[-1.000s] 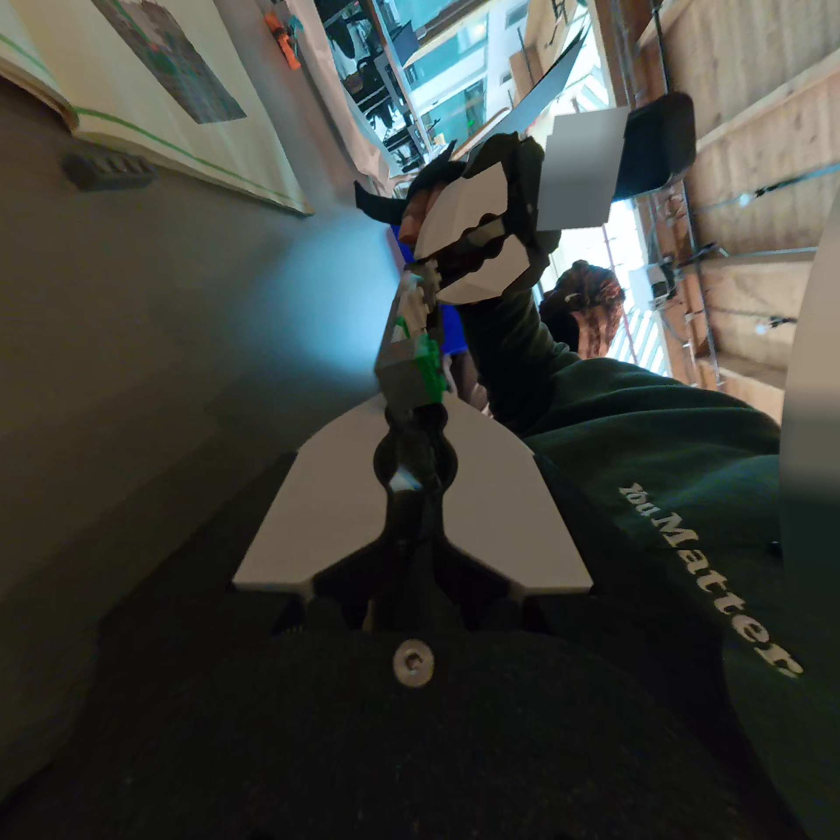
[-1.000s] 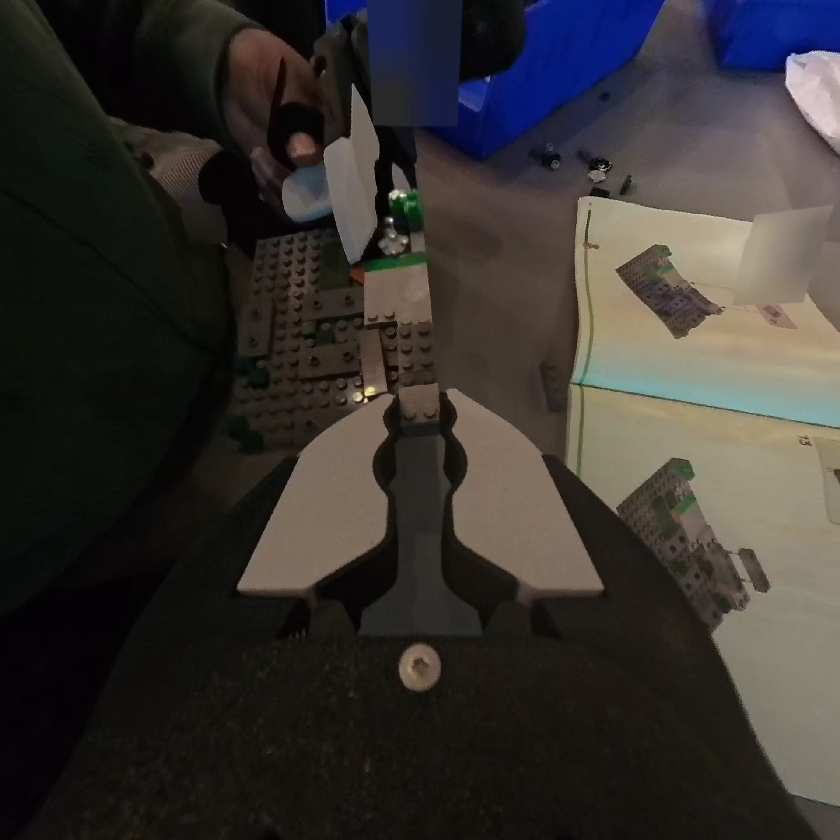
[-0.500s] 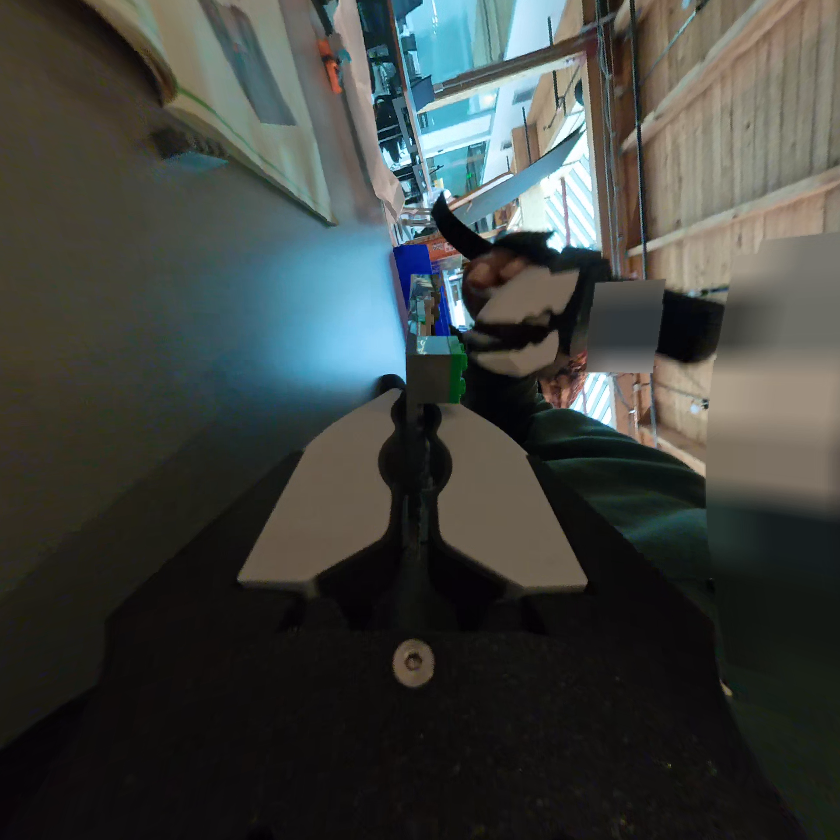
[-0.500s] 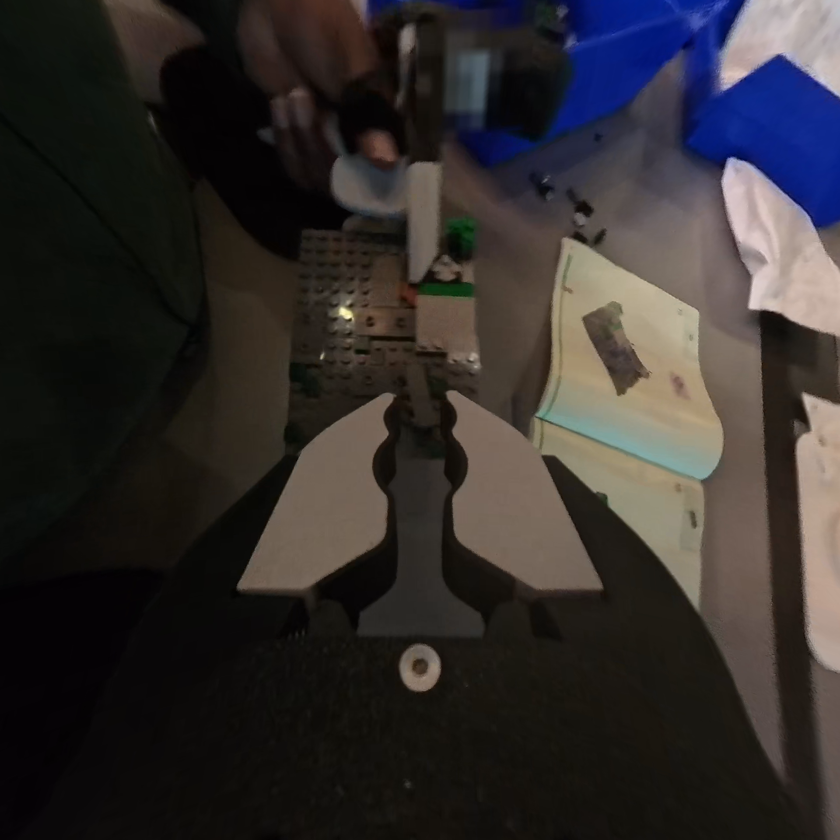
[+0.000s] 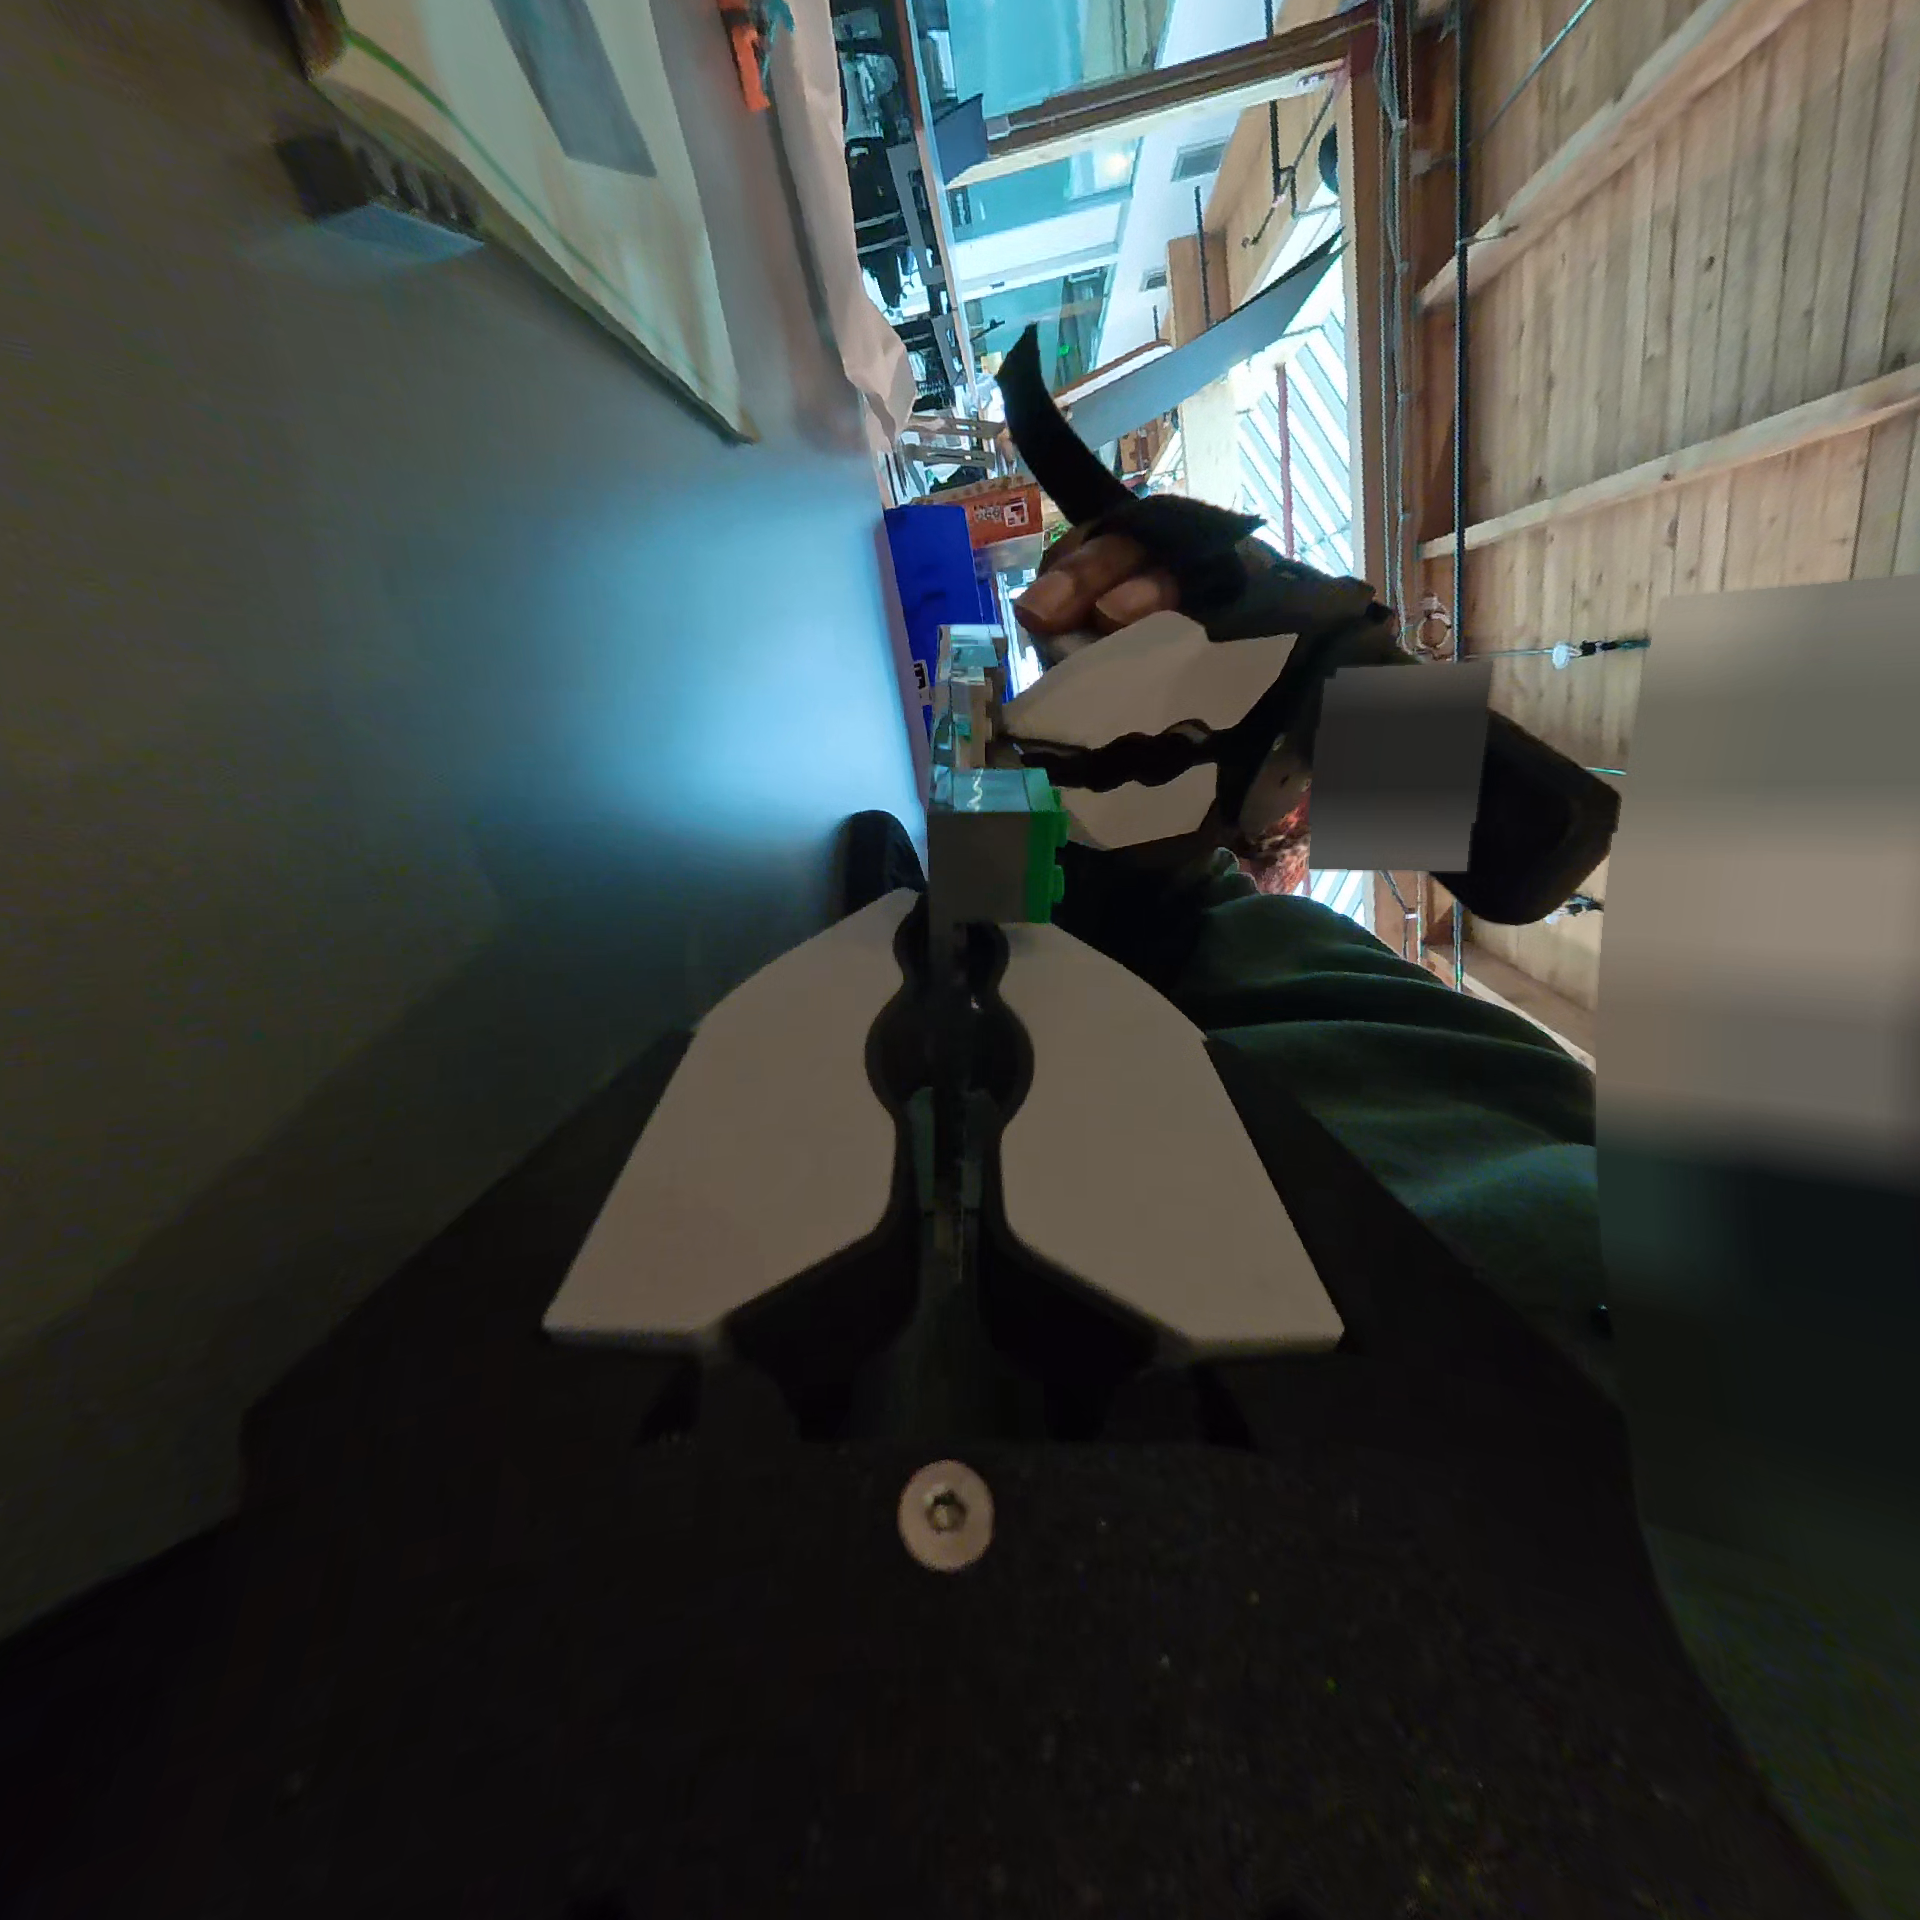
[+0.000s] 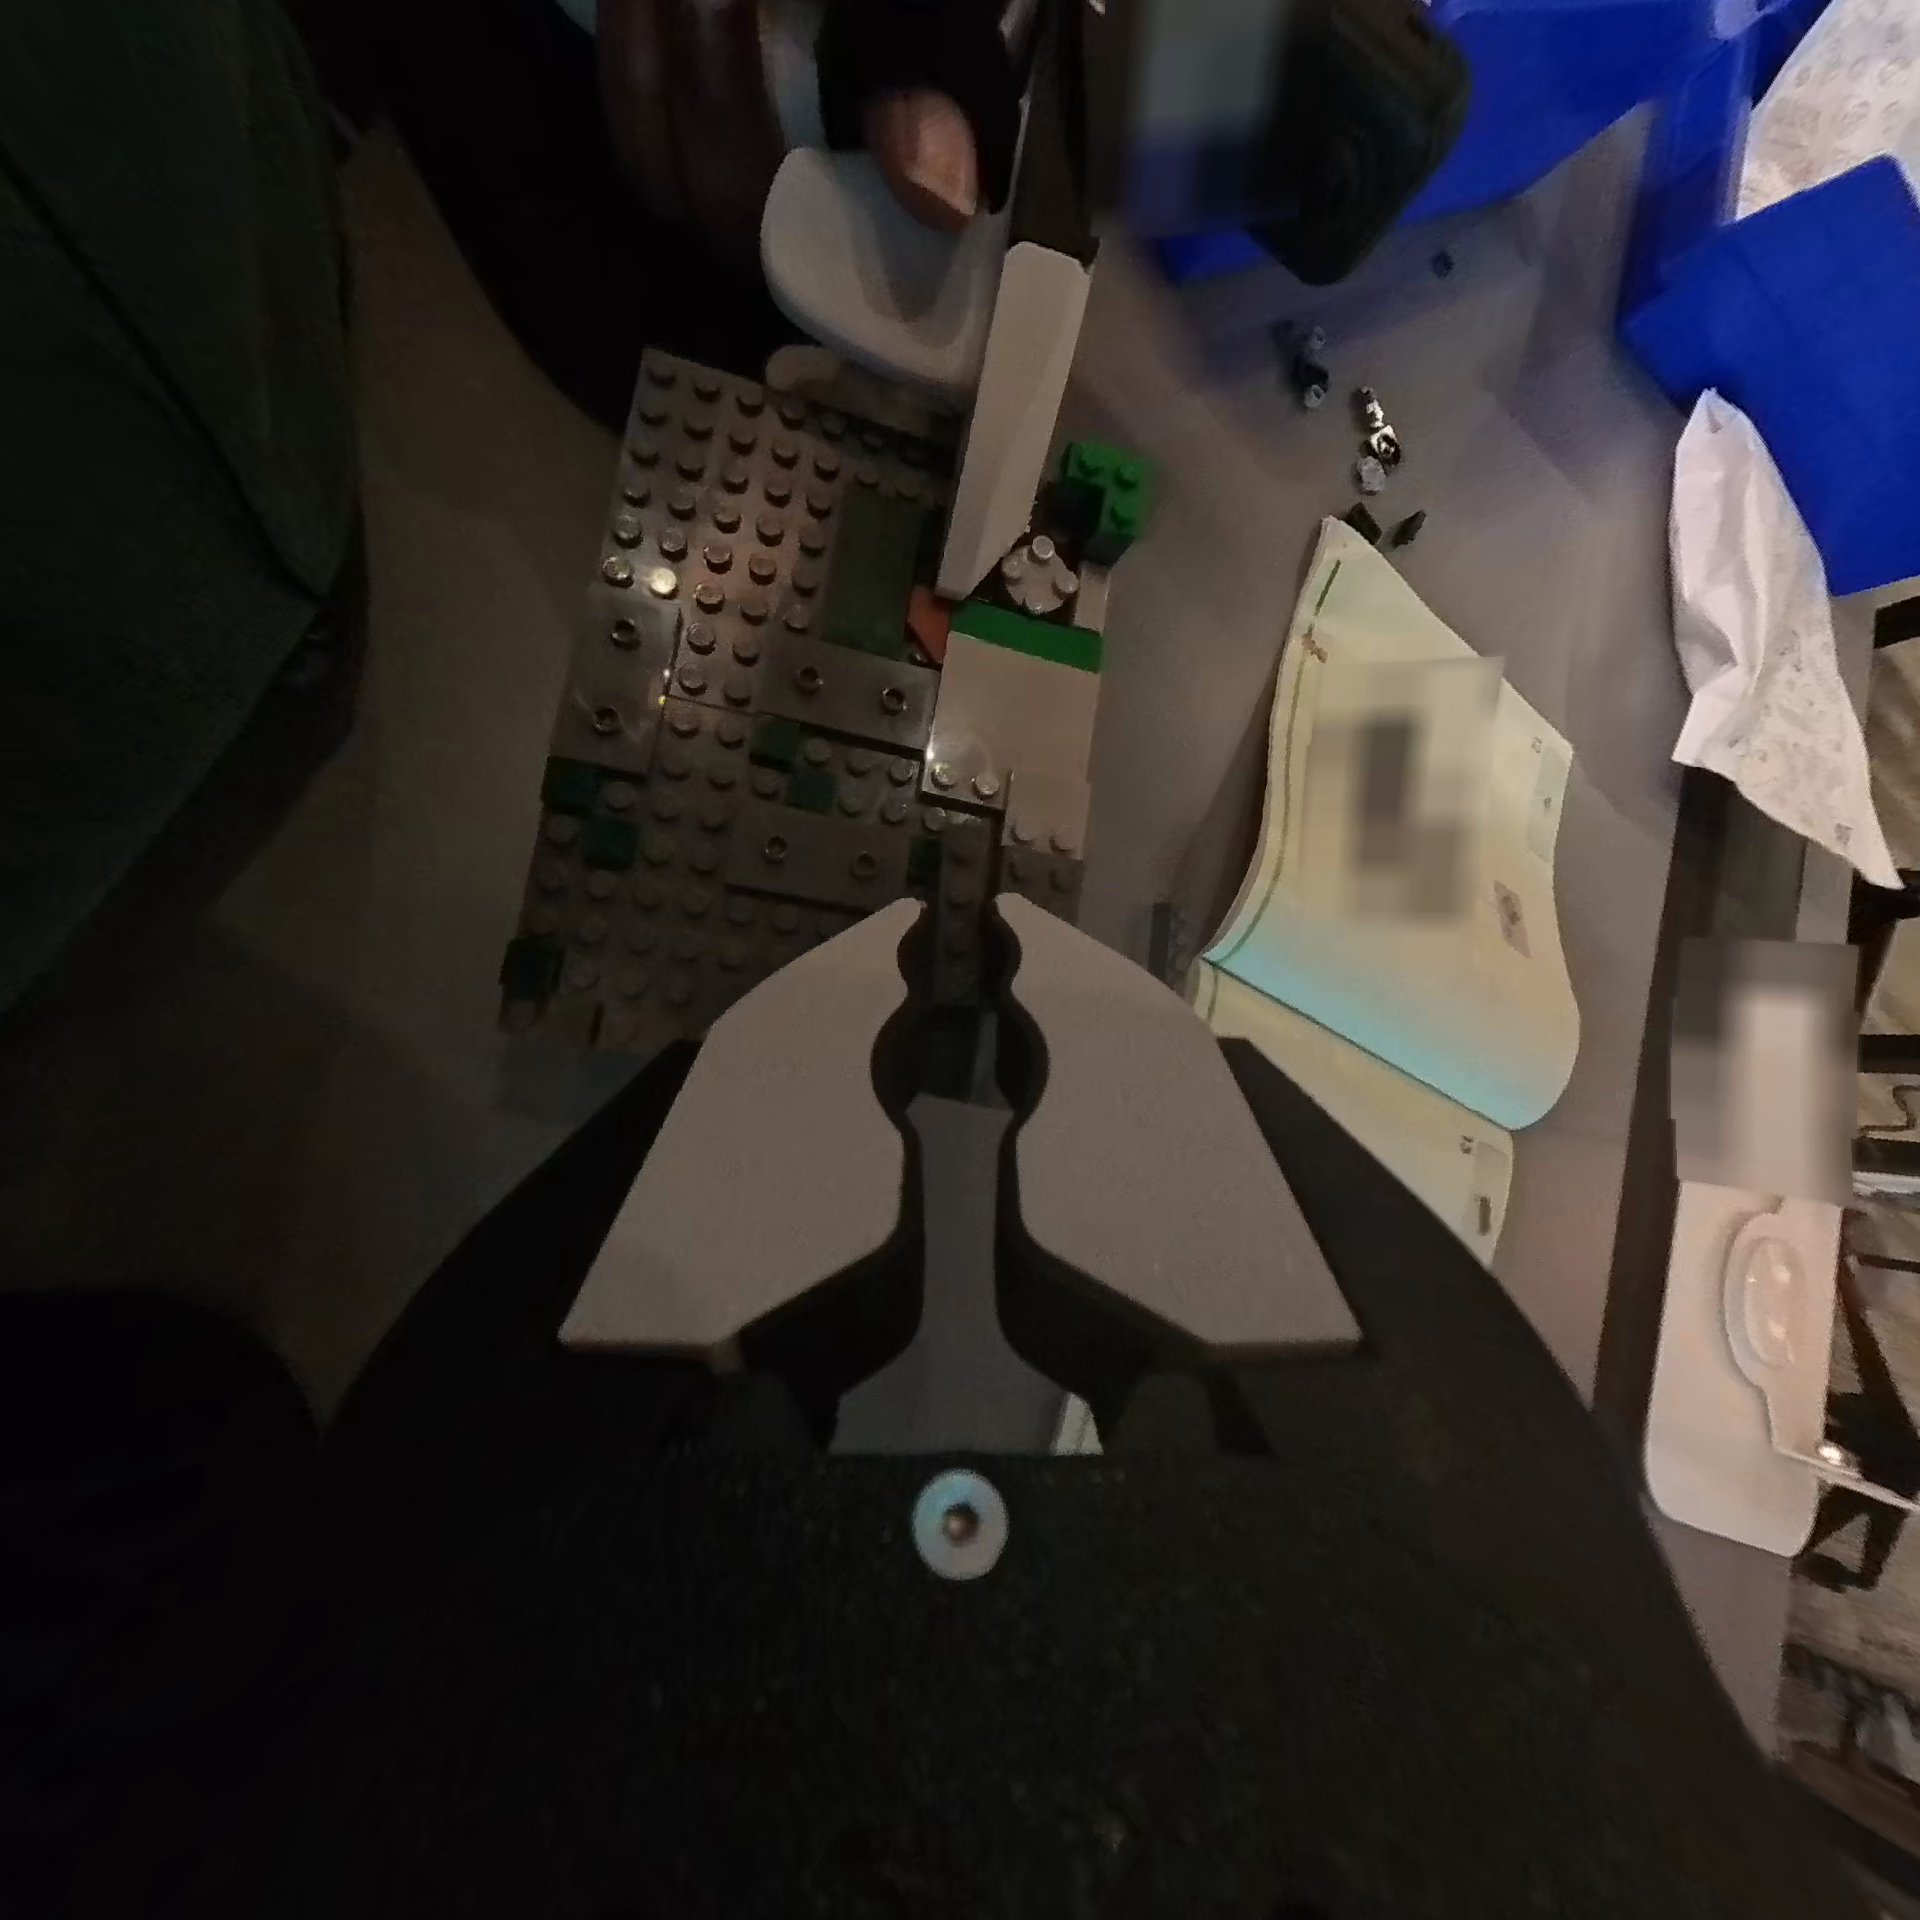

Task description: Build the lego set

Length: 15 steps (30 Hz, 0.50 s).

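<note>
Left gripper [image 5: 961, 925] and right gripper [image 6: 961, 914] each clamp opposite edges of the grey Lego build [image 6: 790, 727].

Gray-green lego build [image 6: 790, 727], both-ends gripped

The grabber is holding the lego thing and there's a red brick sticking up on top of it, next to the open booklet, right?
Not quite: the brick on top of the lego build is green, not red, as the right wrist view shows. The open booklet does lie beside it.
</note>
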### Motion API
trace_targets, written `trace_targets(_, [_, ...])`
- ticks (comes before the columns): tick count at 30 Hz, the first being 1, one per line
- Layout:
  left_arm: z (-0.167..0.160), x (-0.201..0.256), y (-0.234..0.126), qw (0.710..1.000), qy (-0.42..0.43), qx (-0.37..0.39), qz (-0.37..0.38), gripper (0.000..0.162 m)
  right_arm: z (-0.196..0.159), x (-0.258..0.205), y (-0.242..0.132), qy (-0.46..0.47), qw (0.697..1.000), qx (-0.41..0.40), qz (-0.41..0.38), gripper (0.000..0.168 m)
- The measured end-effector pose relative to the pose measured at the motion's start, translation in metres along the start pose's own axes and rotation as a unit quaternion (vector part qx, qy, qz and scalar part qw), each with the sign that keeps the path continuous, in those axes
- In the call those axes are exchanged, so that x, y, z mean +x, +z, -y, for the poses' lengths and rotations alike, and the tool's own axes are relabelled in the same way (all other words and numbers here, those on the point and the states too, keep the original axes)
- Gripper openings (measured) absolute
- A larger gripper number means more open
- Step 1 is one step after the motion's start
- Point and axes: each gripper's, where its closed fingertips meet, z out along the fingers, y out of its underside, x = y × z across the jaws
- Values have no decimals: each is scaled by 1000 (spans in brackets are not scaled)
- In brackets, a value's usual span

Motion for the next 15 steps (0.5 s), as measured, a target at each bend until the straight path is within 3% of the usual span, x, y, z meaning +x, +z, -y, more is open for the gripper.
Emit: trace_targets(15, [3,-5,1,1000,-7,11,15,6,-5,14,-7,97,995,-33,9,7])
